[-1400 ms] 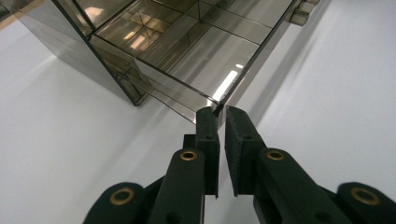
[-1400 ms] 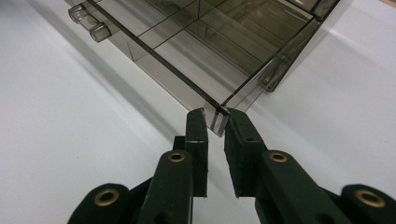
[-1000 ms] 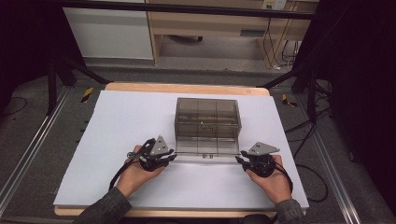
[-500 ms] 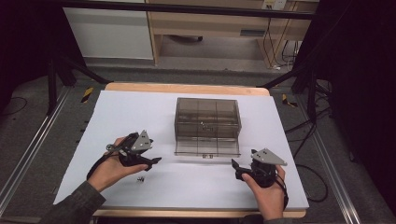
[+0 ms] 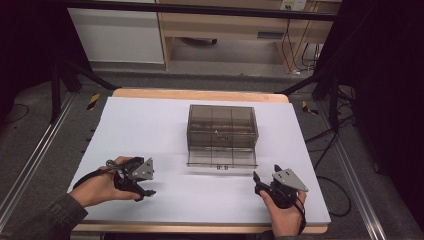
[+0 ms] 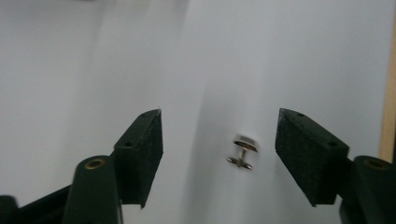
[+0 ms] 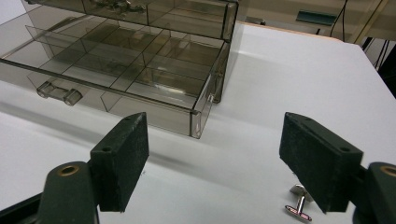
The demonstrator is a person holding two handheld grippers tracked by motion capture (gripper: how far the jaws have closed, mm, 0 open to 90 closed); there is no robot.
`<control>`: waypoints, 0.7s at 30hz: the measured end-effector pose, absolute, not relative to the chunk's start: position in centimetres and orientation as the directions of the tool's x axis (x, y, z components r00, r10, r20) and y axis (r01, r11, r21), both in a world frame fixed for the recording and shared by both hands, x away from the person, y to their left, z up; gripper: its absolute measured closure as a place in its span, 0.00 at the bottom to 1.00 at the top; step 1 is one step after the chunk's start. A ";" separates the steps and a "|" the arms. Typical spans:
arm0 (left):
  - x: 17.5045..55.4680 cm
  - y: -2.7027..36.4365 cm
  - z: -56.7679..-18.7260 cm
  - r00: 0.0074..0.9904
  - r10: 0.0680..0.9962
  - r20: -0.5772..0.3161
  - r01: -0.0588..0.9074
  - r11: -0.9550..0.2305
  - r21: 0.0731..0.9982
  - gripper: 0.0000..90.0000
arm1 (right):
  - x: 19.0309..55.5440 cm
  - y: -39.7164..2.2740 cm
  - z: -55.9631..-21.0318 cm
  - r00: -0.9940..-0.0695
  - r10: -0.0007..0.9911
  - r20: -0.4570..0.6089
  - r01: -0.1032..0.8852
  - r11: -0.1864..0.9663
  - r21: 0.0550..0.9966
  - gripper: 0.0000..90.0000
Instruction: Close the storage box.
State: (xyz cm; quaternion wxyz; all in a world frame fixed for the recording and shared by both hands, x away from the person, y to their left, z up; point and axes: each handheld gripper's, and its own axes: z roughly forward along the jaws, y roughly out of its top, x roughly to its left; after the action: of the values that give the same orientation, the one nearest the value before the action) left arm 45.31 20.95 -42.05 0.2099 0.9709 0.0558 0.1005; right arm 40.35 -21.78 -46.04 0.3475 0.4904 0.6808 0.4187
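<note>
White paper covers the counter [image 5: 150,125], where a smoky plastic drawer box [image 5: 222,127] sits with its bottom drawer pulled out. Both claws have just been opening. Left claw [image 6: 218,142] hangs spread over one cufflink [image 6: 243,154]; right claw [image 7: 214,158] stands spread beside another cufflink [image 7: 299,205].

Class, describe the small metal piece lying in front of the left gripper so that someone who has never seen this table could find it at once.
Start at the white table with the smoky clear drawer box in its middle. On the bare white surface, framed by the open left gripper, lies a cufflink. It is tiny and silver, a flat head on a short post with a crossbar, unlike the large see-through box.
</note>
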 end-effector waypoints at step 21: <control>45.2 20.1 -44.3 0.991 0.055 0.119 0.017 -0.956 0.293 0.67 | 40.7 -21.7 -46.4 -0.287 0.955 -0.074 0.397 0.189 0.898 0.29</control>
State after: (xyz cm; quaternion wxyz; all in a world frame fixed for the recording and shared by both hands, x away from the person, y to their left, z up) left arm 45.16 20.07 -44.28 0.1473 0.9869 0.0182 0.0633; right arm 40.66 -21.67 -46.43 0.3422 0.4891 0.6911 0.4075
